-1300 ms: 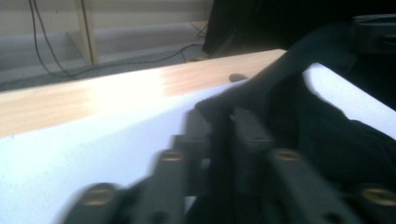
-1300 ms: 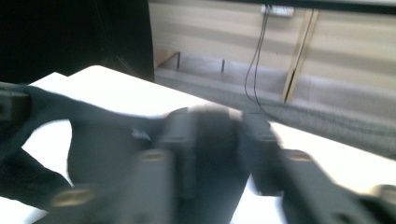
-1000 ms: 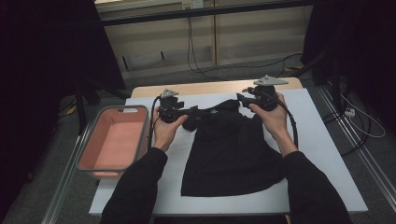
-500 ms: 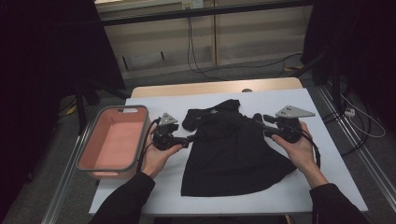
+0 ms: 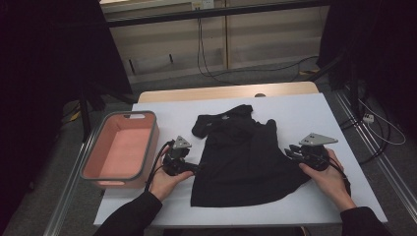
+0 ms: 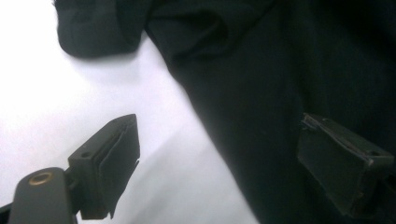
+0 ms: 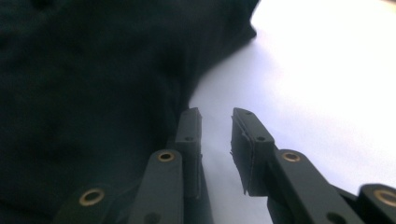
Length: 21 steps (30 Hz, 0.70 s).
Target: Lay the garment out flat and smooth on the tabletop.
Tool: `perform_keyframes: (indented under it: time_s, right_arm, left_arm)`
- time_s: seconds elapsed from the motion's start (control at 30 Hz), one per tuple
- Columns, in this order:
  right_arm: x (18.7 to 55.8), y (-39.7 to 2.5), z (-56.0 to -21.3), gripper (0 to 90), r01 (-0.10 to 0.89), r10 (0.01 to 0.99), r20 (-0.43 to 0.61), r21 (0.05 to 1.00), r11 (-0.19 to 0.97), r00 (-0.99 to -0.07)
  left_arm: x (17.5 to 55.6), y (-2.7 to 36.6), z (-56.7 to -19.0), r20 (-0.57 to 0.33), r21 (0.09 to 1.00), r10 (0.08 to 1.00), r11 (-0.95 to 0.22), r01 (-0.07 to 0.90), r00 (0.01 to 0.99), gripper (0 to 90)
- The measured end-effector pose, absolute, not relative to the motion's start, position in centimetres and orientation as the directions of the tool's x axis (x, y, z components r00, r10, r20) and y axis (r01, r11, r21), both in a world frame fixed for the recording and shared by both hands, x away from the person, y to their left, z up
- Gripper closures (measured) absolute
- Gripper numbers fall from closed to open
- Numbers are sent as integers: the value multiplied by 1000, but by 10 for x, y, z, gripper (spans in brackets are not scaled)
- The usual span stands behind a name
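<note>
a white table [image 5: 314, 118] stands in a dim room with a pink bin [image 5: 120, 150] at its left. a black garment [image 5: 246, 157] lies spread at its middle. the left gripper [image 5: 194, 168], wide open, straddles its left edge; the right gripper [image 5: 290, 151], slightly open and empty, sits at its right edge.

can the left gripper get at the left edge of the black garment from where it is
Probably yes: the left gripper sits open right at the black garment, its fingers straddling the left edge on the white table, nothing between.
</note>
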State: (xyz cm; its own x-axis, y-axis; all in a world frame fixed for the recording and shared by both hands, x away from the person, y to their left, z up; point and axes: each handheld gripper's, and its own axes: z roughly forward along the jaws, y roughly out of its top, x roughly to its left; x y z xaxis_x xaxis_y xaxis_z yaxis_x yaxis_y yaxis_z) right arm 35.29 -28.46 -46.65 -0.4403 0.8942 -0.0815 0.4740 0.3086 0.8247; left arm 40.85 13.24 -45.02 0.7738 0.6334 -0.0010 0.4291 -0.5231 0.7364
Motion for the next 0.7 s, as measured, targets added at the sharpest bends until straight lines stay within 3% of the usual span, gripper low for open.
perform_keyframes:
  time_s: [0.27,0.47,0.57,0.7]
  right_arm:
    - [356,-278,-477,646,505,873,-78,789,349,-481]
    - [355,-279,-478,609,548,884,-1,785,290,-468]
    - [352,-276,-478,718,556,882,13,781,286,-471]
    - [346,-274,-477,880,558,869,24,775,296,-494]
  left_arm:
    - [402,130,-457,-3,709,602,-562,426,799,145]
    - [398,127,-461,0,693,598,-578,431,802,200]
    - [395,126,-462,-12,692,599,-573,439,801,294]
    - [391,129,-462,-37,694,606,-556,457,795,355]
